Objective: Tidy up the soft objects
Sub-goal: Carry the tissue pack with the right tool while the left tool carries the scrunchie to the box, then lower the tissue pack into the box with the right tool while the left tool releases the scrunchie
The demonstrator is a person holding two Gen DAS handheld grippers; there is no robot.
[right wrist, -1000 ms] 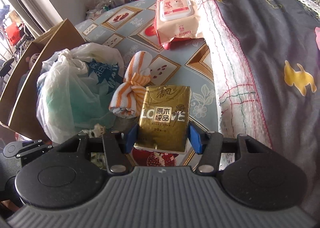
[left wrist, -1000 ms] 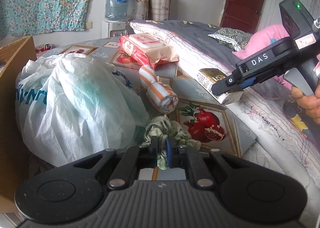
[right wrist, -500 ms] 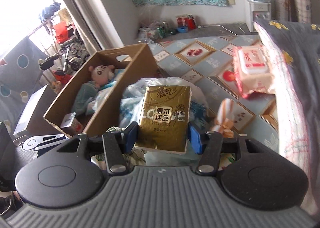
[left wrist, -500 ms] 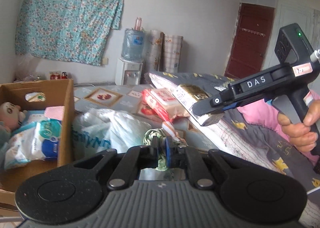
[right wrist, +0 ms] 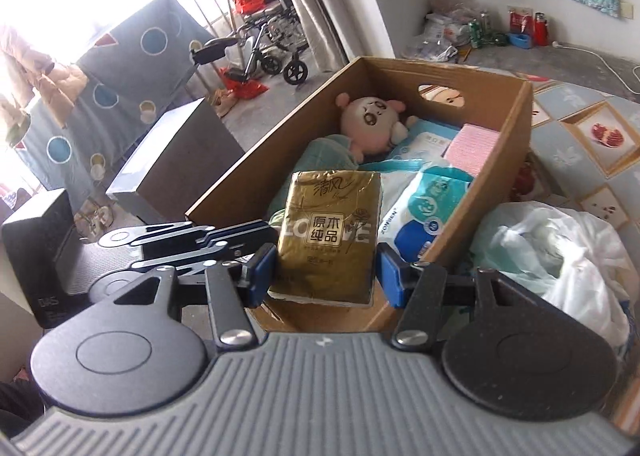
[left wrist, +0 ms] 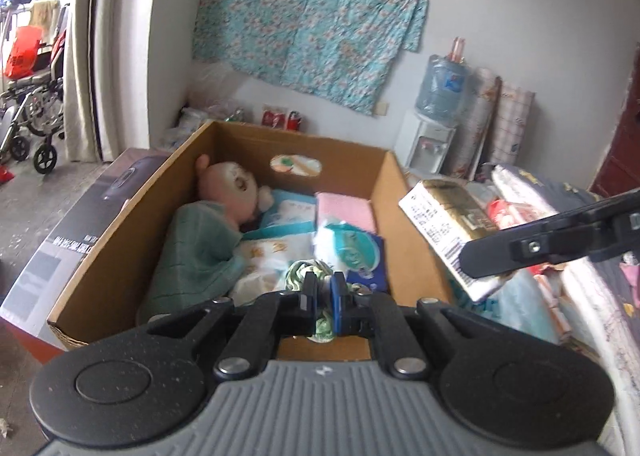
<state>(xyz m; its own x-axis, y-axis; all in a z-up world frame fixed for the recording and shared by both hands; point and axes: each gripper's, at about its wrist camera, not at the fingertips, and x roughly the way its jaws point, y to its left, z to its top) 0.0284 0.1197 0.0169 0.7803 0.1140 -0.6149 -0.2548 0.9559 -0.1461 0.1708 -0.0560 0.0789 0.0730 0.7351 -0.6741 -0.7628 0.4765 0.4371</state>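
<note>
Above the cardboard box (right wrist: pixel 500 159), a gold tissue pack (right wrist: pixel 330 232) is clamped by the right gripper (right wrist: pixel 326 276) and a green cloth (left wrist: pixel 308 276) by the left gripper (left wrist: pixel 322 298); both presumably are to be released inside.

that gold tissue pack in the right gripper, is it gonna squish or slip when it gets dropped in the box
Probably squishy: the gold tissue pack is soft-wrapped and its bottom edge looks crumpled between the right gripper pads. The glossy film could be slippery. It looks light and flat, so it should likely land flat in the cardboard box without rolling.
</note>
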